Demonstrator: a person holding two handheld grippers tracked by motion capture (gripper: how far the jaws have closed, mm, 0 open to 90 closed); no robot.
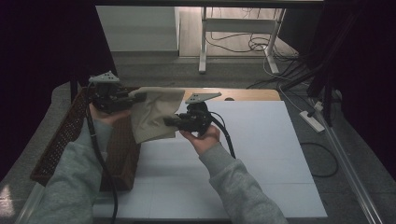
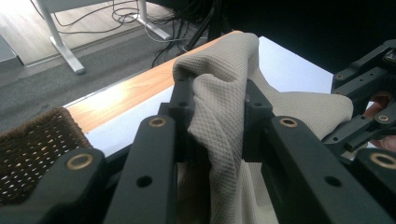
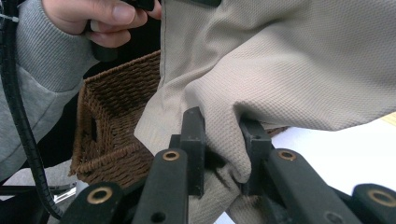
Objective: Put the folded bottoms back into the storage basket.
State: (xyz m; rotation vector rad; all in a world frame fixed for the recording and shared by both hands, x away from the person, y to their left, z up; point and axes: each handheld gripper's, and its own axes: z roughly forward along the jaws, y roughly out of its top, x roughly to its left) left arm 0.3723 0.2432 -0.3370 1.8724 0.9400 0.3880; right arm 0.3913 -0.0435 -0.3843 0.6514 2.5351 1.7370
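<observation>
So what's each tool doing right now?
Left tool: shut on the cloth.
Right tool: shut on the cloth too.

Beige waffle-knit cloth (image 1: pixel 154 114), dark-brown woven wicker basket (image 1: pixel 60 140), white tabletop (image 1: pixel 261 154) with a light wood strip along its far edge, black grippers, grey marl sleeves (image 1: pixel 79 182).

I'm working in what looks like a lab or test room: black curtains (image 1: pixel 42 42) hang on the left and right, loose cables (image 1: pixel 261 44) and a power strip (image 1: pixel 312 120) lie on the grey carpet, and a white-legged desk frame (image 1: pixel 236 28) stands far behind my white-topped bench (image 1: pixel 261 158).
</observation>
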